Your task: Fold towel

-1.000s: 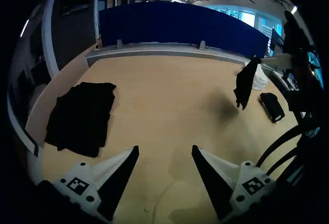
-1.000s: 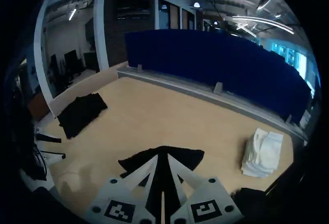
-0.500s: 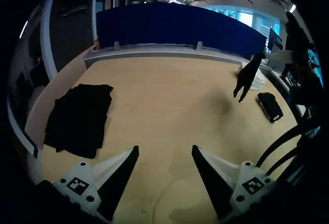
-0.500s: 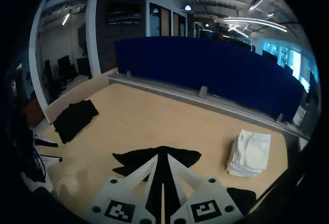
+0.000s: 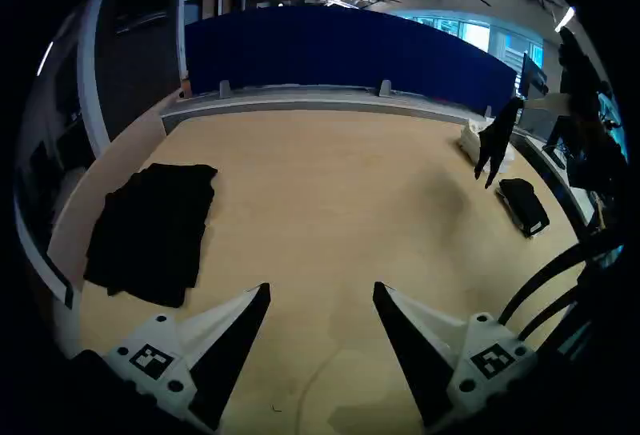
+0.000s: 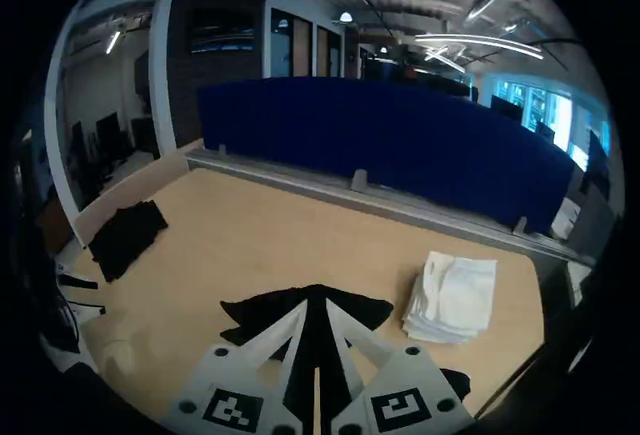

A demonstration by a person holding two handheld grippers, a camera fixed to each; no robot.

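Note:
A black towel hangs from my right gripper, whose fingers are shut on it above the wooden table. In the left gripper view that same towel dangles in the air at the far right, held by the other gripper. My left gripper is open, low over the near table, with nothing between its fingers. A pile of black towels lies at the left of the table, also seen far left as a dark pile in the right gripper view.
A stack of folded white towels sits at the table's right end. A folded black towel lies near the right edge. A blue partition runs along the back. Black chair parts stand at the lower right.
The right gripper has carried the hanging black towel farther right and away, toward the white stack. The left gripper has stayed in place, open.

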